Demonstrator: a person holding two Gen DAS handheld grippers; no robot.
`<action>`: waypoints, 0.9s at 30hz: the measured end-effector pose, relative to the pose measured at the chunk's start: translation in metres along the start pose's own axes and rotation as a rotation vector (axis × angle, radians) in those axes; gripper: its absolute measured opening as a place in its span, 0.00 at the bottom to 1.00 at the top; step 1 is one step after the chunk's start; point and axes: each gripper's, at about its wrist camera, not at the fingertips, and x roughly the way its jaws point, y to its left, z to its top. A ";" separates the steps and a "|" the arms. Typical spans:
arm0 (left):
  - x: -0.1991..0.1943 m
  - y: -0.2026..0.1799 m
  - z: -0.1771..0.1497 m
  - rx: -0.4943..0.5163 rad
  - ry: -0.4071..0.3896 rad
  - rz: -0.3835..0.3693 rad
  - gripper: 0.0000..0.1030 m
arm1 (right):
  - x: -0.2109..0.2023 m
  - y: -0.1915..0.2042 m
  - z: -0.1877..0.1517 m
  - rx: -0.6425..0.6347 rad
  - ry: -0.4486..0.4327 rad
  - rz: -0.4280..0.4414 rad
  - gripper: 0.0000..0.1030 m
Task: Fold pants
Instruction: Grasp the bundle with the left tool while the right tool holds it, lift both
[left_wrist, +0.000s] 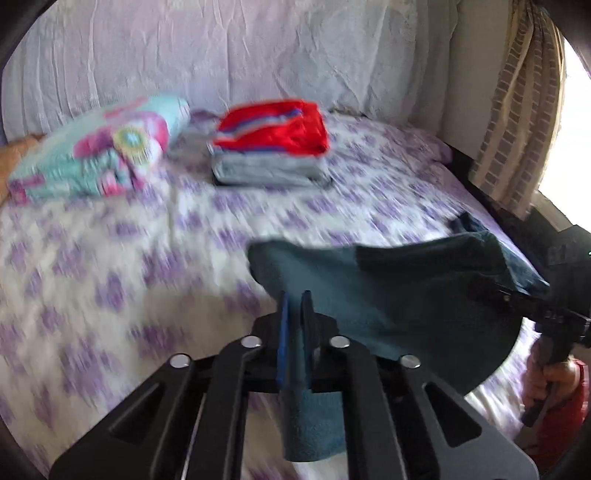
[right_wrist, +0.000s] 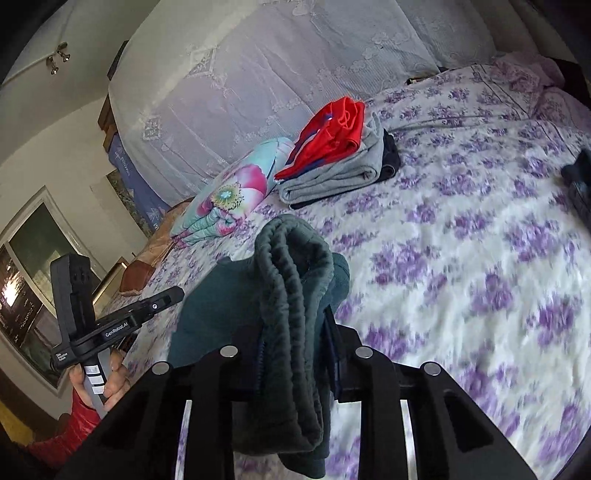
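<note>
Dark teal fleece pants (left_wrist: 388, 295) hang stretched between my two grippers above the bed. My left gripper (left_wrist: 295, 306) is shut on one end of the pants; the cloth runs between its blue pads (left_wrist: 283, 332) and hangs below. My right gripper (right_wrist: 295, 332) is shut on the gathered waistband end of the pants (right_wrist: 291, 295), which bunches up over the fingers and hides their tips. The right gripper also shows at the right edge of the left wrist view (left_wrist: 546, 310), and the left gripper shows at the left of the right wrist view (right_wrist: 110, 321).
The bed has a white sheet with purple flowers (left_wrist: 147, 258). At its far side lies a stack of folded clothes, red on grey (left_wrist: 269, 147), next to a folded floral blanket (left_wrist: 99, 155). A dark garment (right_wrist: 578, 177) lies at the bed's right edge. A curtain (left_wrist: 517, 110) hangs at right.
</note>
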 end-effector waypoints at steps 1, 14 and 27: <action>0.007 0.002 0.017 0.024 -0.041 0.043 0.02 | 0.011 -0.002 0.017 -0.003 -0.005 -0.009 0.25; 0.104 0.041 -0.007 -0.231 0.330 -0.161 0.05 | 0.089 -0.065 0.071 0.070 0.048 -0.050 0.25; 0.078 0.037 -0.050 -0.488 0.386 -0.213 0.69 | 0.099 -0.113 0.045 0.206 0.105 0.015 0.53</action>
